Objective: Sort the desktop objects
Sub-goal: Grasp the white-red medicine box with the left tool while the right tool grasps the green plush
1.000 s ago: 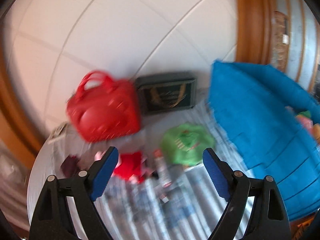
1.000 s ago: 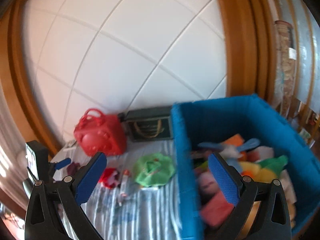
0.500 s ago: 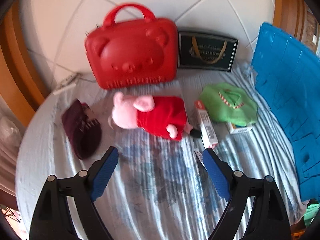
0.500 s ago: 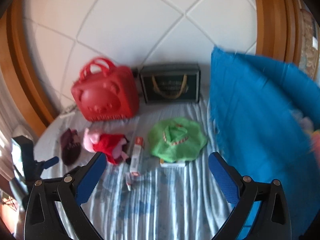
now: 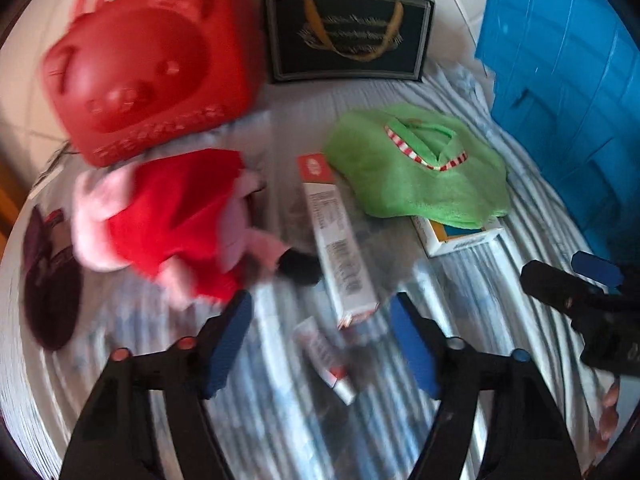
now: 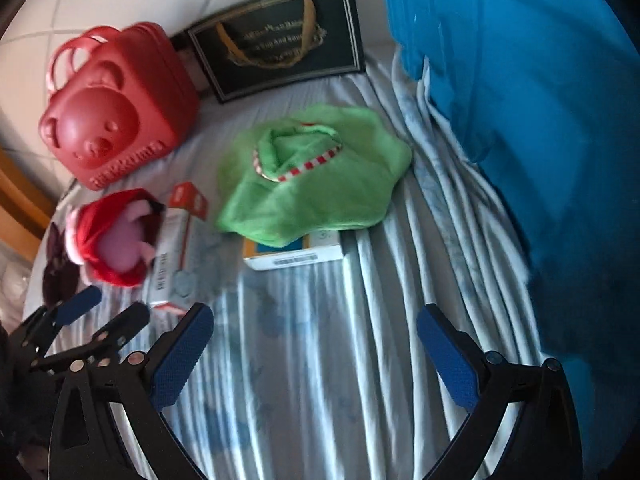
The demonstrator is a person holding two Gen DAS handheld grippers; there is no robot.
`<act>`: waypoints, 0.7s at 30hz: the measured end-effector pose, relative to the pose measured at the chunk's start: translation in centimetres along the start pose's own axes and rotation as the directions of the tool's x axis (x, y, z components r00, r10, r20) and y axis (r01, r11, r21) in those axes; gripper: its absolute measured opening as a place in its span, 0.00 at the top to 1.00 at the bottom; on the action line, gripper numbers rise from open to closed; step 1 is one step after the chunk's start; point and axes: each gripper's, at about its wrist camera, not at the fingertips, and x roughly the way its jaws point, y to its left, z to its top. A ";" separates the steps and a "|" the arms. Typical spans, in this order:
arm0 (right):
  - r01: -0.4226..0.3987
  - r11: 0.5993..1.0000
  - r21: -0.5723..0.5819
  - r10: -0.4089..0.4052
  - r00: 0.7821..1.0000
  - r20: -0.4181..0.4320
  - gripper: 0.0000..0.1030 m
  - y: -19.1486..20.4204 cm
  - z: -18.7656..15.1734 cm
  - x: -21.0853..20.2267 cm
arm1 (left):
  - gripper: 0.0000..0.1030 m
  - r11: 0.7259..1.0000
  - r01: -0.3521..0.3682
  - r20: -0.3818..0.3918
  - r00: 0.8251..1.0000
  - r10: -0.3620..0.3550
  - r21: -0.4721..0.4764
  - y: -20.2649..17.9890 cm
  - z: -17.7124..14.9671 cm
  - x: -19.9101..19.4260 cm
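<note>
Hovering over the striped table [image 6: 304, 360], left tool [image 5: 320, 336] gaping empty above a long carton [image 5: 340, 248], right tool [image 6: 312, 356] gaping empty, pig plush [image 5: 172, 216] lying beside the green cloth [image 5: 416, 172].

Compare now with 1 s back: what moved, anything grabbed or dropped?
Both claws have dropped from the wall view toward the striped bedsheet. The left claw now sits over the long white-and-red carton beside the pink plush pig in red; the right claw faces the green fleece hat. Nothing grabbed or dropped. Objects unmoved, both claws open.
</note>
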 end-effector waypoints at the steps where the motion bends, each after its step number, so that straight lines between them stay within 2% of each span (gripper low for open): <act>1: 0.003 1.000 0.005 -0.003 1.000 -0.005 0.00 -0.1 0.3 0.7 | 0.37 1.000 0.011 -0.018 1.000 -0.011 -0.002 -0.3 0.6 1.2; 5: 0.004 1.000 0.014 -0.004 1.000 -0.009 0.00 -0.2 2.2 3.0 | 0.39 1.000 0.013 -0.041 0.999 -0.013 -0.012 -0.4 2.0 3.8; 7: 0.015 1.000 -0.003 -0.015 1.000 -0.002 0.00 0.3 3.3 3.8 | 0.53 1.000 0.004 -0.044 0.999 -0.005 -0.019 -0.2 2.6 4.8; 9: 0.028 0.999 -0.026 -0.028 1.000 0.003 0.00 0.8 4.3 4.5 | 0.73 0.999 0.007 -0.041 0.999 -0.008 -0.032 0.3 3.3 5.4; 12: 0.030 0.999 -0.041 -0.030 1.000 0.002 0.00 1.2 5.6 5.8 | 0.77 0.999 0.003 -0.023 1.000 -0.004 -0.038 0.6 4.5 6.0; 21: 0.047 0.999 -0.027 -0.048 0.997 -0.052 0.00 1.1 9.4 10.5 | 0.78 0.999 -0.002 0.014 1.000 0.003 -0.037 -0.1 7.1 7.5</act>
